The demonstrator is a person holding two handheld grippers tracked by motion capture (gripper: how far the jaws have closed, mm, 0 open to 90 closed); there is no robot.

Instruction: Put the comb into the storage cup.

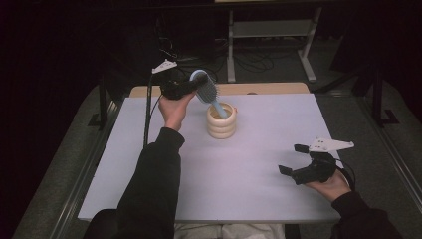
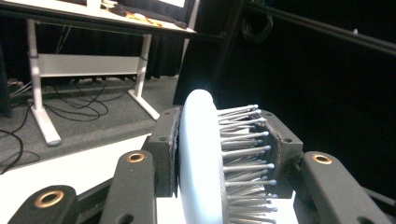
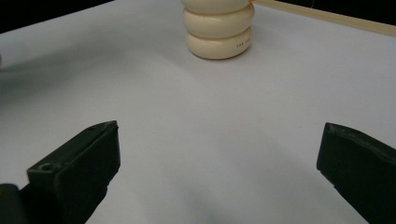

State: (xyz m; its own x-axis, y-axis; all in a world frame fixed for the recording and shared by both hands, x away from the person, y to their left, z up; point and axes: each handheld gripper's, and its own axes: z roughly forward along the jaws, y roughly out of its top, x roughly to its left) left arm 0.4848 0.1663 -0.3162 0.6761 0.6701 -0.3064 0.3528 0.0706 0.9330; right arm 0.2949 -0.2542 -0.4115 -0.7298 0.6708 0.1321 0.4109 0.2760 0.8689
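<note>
Clamping the hairbrush [image 2: 201, 163], left tool [image 1: 191, 85]; right tool [image 1: 293, 159] wide open.

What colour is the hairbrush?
The plastic paddle hairbrush is light blue with grey bristles, clearest in the left gripper view, clamped in the left tongs.

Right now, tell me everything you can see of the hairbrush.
The hairbrush is pale blue, plastic by the look, with an oval head and grey ball-tipped bristles. The left claw is shut on the head, one jaw on its smooth back, the other against the bristle side. It is tilted, head up and away from the person, with its handle running down into the cream ribbed holder on the white table.
</note>
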